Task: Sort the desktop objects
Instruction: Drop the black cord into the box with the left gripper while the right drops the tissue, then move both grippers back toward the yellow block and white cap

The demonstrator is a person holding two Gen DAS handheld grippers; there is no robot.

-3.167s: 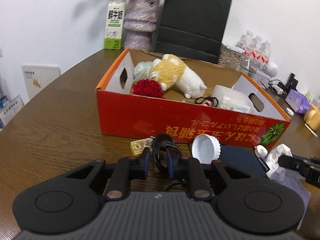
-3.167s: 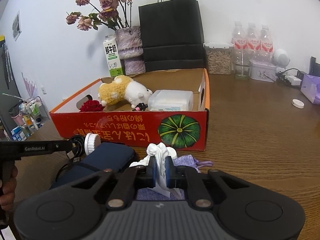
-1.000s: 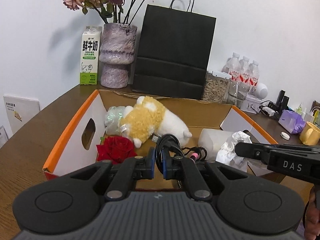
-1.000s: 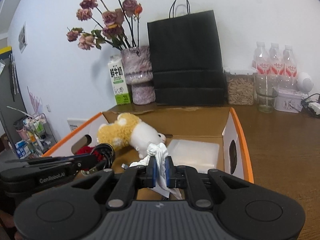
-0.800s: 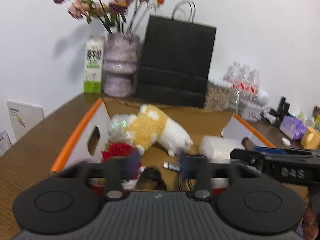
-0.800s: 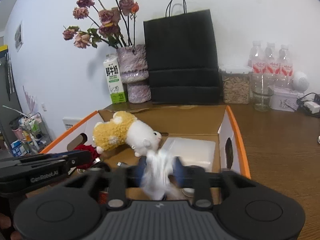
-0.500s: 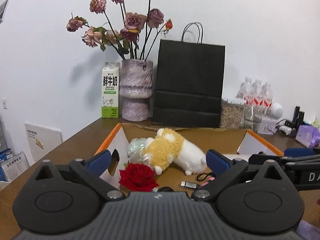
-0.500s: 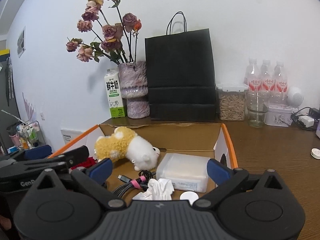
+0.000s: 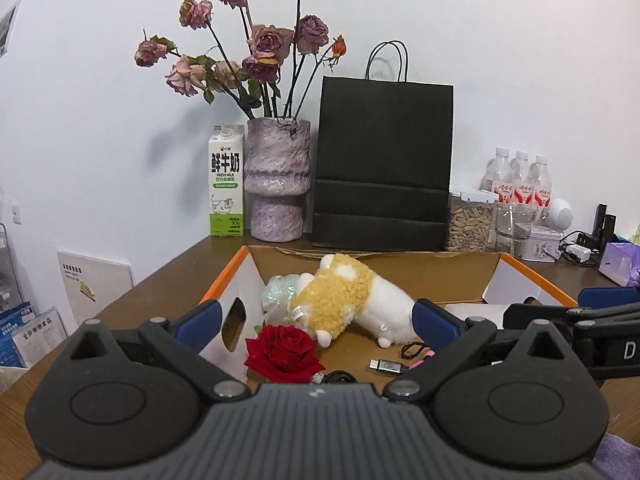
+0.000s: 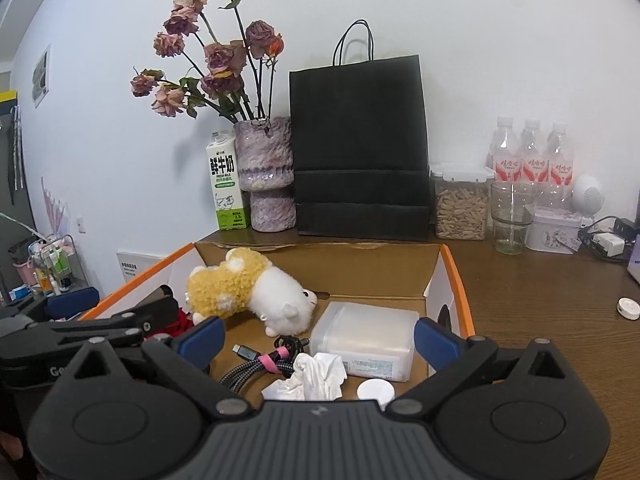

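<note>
White wall behind a brown wooden table, and along the back, from the left, a milk carton, a mottled purple vase of faded roses, a black paper bag, a jar of seeds, a glass and three water bottles.

Nearer me sits the cardboard box with orange edges. Inside it, left to right: a red rose, a yellow and white plush toy lying on its side, a coiled black cable with a pink tie, a crumpled tissue touching the cable, a clear plastic case just behind the tissue, and a white cap beside it.

The left gripper hangs above the near edge of the box, its blue-tipped jaws spread wide, nothing between them. The right gripper hangs over the tissue and cable, likewise spread wide and empty.
</note>
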